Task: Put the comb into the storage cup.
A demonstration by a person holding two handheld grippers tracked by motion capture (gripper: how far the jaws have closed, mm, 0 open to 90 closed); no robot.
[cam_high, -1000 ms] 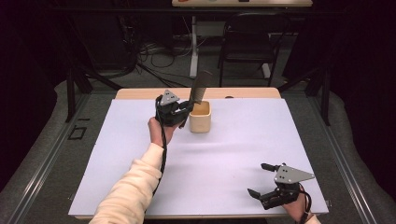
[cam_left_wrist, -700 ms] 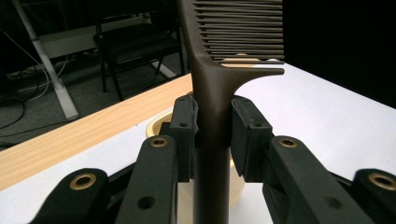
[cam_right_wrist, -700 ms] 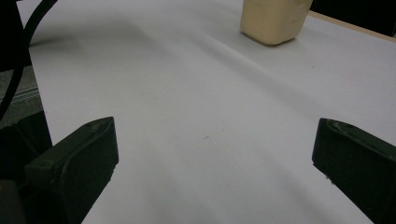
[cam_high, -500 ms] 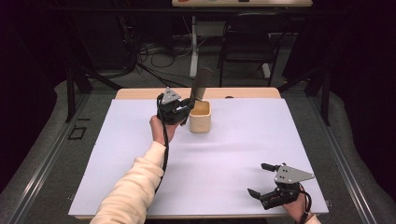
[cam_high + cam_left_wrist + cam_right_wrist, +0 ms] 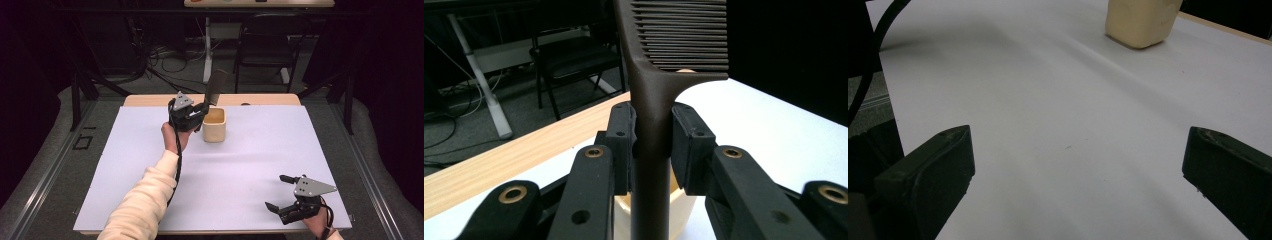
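1. across the table (image 5: 150,165), a white sheet covers nearly the whole top, leaving a bare wooden strip at the far edge; it gives a plain, uncluttered work surface.
2. near the far middle of the sheet stands a cream cup (image 5: 214,125), upright with its mouth open to the top, so a long thing can drop in from above.
3. just left of the cup, the left gripper (image 5: 200,111) is held up off the table, clamped on a dark comb (image 5: 216,88); in the left gripper view the pads (image 5: 621,145) press on the comb's handle (image 5: 651,150) from both sides, just under the teeth.
4. the comb's long axis runs near upright, leaning a little toward the far side: teeth end up, handle tail down into or right above the cup's mouth. i cannot tell whether the tail touches the bottom. holding it high on the handle likely leaves the lower length free to slide in.
5. at the near right corner the right gripper (image 5: 282,196) rests low with jaws wide apart and nothing between them, well apart from the cup, seemingly parked out of the way.
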